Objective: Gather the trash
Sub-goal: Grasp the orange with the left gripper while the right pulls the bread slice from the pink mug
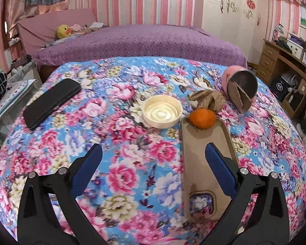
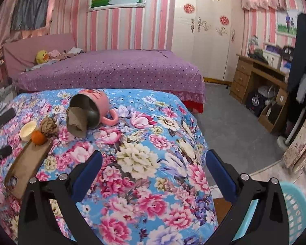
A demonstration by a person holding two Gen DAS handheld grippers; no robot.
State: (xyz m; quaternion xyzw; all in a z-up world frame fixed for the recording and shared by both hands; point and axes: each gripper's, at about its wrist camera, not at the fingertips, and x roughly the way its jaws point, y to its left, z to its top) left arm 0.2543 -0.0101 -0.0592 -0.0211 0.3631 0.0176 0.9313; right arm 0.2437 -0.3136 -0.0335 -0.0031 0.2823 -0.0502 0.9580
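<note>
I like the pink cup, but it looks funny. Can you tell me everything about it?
The pink mug lies tipped on its side on the flowery tablecloth, its handle resting on the cloth. It is pink outside, with a red picture, and shiny grey metal inside. Folded brown cardboard sticks out of its open mouth onto the cloth. A crumpled brown paper ball sits near it. Neither gripper touches it.

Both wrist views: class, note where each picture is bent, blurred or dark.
Left wrist view: fisheye bows the floral cloth into a dome; flowers near the open left gripper look smeared; corners black. Right wrist view: same bowing, wardrobe curves; the blue basket by the open right gripper is soft.
</note>
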